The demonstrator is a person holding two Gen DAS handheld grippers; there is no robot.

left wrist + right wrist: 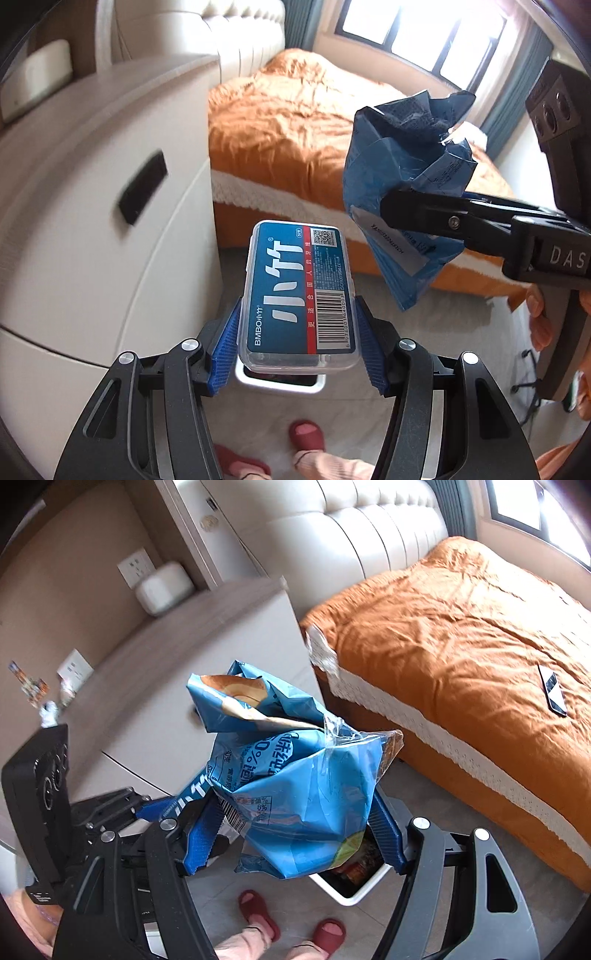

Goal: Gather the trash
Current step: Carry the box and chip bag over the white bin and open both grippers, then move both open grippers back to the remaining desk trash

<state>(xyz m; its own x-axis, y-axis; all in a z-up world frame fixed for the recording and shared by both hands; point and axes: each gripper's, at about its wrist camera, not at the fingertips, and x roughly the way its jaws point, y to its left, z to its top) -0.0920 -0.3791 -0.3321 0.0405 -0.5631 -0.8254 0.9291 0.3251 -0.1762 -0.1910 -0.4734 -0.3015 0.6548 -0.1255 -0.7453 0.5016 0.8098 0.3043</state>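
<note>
My left gripper is shut on a clear plastic box with a blue and red label, held above a white trash bin on the floor. My right gripper is shut on a crumpled blue snack bag, held above the same bin, which holds some wrappers. The bag and the right gripper also show in the left wrist view, to the right of the box. The left gripper shows at the left of the right wrist view.
A white nightstand stands to the left, with small items on its top. A bed with an orange cover is to the right, a phone on it. My feet in red slippers stand by the bin.
</note>
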